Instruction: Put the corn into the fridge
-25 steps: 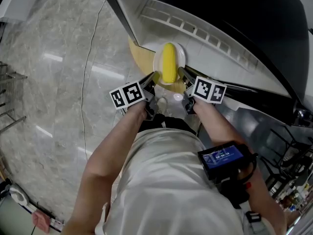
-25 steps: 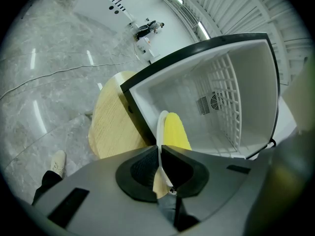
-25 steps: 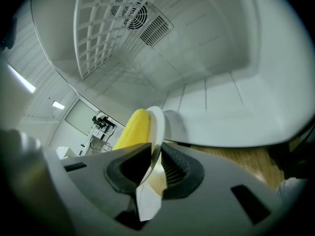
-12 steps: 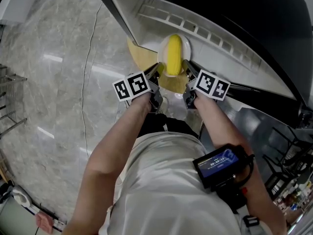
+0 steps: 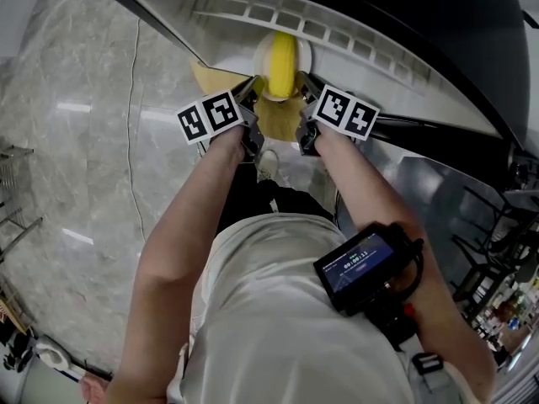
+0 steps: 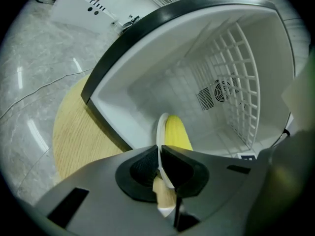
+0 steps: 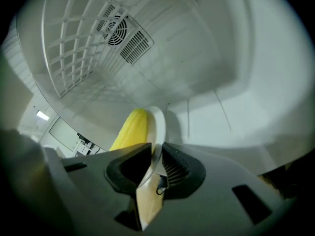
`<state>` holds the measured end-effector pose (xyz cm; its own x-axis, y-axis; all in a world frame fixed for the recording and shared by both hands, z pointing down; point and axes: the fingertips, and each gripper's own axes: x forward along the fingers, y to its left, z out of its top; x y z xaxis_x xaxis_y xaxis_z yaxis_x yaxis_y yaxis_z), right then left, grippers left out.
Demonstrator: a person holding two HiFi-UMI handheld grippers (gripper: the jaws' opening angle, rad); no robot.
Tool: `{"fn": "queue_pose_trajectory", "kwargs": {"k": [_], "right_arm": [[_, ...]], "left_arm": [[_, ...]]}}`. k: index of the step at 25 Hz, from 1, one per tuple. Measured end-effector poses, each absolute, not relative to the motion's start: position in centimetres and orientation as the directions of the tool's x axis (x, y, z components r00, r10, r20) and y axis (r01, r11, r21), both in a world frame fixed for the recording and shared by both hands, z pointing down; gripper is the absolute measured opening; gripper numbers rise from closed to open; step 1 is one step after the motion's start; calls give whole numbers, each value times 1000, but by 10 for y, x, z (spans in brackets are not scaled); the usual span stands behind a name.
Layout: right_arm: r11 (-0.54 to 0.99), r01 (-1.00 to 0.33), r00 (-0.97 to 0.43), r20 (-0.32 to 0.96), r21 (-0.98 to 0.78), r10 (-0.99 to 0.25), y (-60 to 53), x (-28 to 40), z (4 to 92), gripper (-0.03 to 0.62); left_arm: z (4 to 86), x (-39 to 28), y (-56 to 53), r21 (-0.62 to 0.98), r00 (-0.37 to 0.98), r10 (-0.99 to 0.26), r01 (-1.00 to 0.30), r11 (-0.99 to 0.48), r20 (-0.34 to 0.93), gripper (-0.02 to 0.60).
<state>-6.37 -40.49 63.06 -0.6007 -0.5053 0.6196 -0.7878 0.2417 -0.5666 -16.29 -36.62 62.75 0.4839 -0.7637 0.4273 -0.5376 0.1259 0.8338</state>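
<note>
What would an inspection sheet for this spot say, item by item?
Surface: a pale wooden top sits below the fridge opening, on a grey marbled floor.
Job's things: the corn lies on a white plate, held at the mouth of the open fridge.
Clutter: nothing seen near the plate.
Grippers: the left gripper is shut on the plate's left rim and the right gripper on its right rim.
Cables: a thin cable runs across the floor.
Surroundings: the fridge's inside is white, with a wire grille and a fan vent. A small screen is strapped to the person's right forearm.
</note>
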Motion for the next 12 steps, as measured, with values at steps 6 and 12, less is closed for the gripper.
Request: {"fn": "queue_pose_trajectory", "kwargs": {"k": [6, 12], "right_arm": [[212, -806, -569, 625, -553, -534, -419, -59, 630, 57], [181, -833, -524, 641, -523, -561, -433, -55, 633, 57]], "left_arm": [[626, -160, -387, 804, 488, -746, -585, 106, 453, 26], [630, -157, -405, 768, 470, -724, -628, 128, 505, 26]]}}
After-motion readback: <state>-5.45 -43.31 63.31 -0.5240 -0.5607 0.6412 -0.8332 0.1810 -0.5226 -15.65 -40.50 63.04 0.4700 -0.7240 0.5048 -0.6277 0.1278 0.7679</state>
